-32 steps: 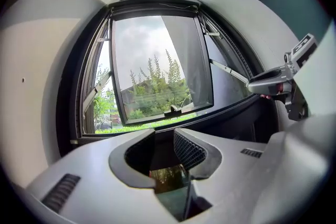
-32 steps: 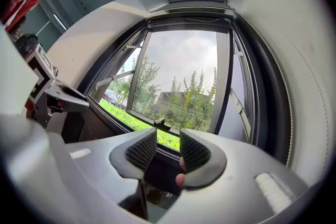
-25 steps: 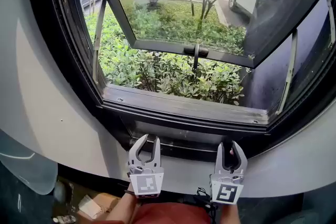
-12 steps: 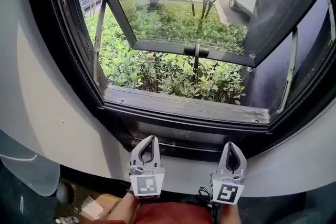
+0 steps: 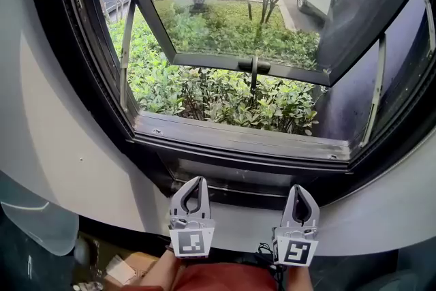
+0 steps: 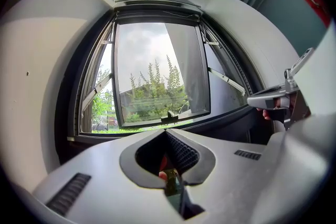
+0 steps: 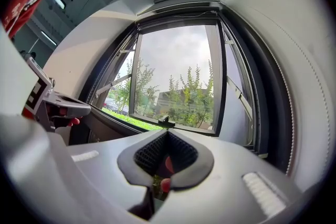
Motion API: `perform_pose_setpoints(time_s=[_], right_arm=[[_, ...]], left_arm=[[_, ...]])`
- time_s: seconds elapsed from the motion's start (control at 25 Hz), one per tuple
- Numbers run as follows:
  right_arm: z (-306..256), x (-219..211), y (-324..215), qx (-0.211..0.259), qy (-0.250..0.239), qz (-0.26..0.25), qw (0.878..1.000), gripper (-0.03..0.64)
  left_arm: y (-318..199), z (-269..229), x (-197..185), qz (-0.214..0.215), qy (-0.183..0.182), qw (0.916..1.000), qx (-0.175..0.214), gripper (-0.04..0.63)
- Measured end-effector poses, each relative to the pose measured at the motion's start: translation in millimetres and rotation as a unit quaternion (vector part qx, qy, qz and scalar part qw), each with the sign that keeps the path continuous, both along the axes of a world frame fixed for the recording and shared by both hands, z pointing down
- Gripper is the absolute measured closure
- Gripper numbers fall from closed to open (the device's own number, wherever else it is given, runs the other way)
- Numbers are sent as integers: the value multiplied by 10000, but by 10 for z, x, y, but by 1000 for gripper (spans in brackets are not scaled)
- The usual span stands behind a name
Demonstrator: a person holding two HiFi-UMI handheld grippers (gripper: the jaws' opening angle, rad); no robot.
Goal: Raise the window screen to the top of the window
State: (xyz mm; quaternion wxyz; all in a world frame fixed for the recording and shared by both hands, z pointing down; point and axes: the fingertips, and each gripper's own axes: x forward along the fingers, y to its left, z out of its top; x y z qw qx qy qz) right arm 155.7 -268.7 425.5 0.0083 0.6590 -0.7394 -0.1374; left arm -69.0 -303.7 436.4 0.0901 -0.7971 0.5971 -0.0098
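Down at the foot of the window, over the white ledge (image 5: pixel 231 225), left gripper (image 5: pixel 197 180) and right gripper (image 5: pixel 300 189) sit side by side, well apart, both aimed at the frame. Jaws on both have just been closing and now meet tip to tip w/ nothing btwn them. Just beyond the tips runs a dark lower rail (image 5: pixel 238 177), then the sill (image 5: pixel 238 140), then the sash (image 5: pixel 245 17), swung outward w/ its handle (image 5: pixel 253 67) at the bottom edge. Window screen: I can't make out any mesh across the opening, and the shrubs outside read clean. Gripper views show a housing (image 6: pixel 157 7) across the top of the frame. So this fits 2 cases: screen up at the top, or screen packed low in that rail. I can't settle which from here. My take for either: keep both grippers at the same height and square to the frame, so any bar would travel level and not jam in the side tracks. I'd also stay inboard of the sash handle and find the screen's bar in the gripper views before putting force on anything.
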Motion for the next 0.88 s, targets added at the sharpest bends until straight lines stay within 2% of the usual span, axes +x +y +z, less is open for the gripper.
perform_pose_setpoints(time_s=[0.12,0.36,0.88], right_arm=[[-2,2,-2,25,80,12,10000,607],[-26,22,22,28,-16,-11,10000,607],[-20,46,26,65,90,40,9999,607]], left_arm=[[-2,0,0,-5,138,9999,-12,591],[11,-14,5,6,175,9998,-1,591],[11,-24,17,17,273,9996,17,591]])
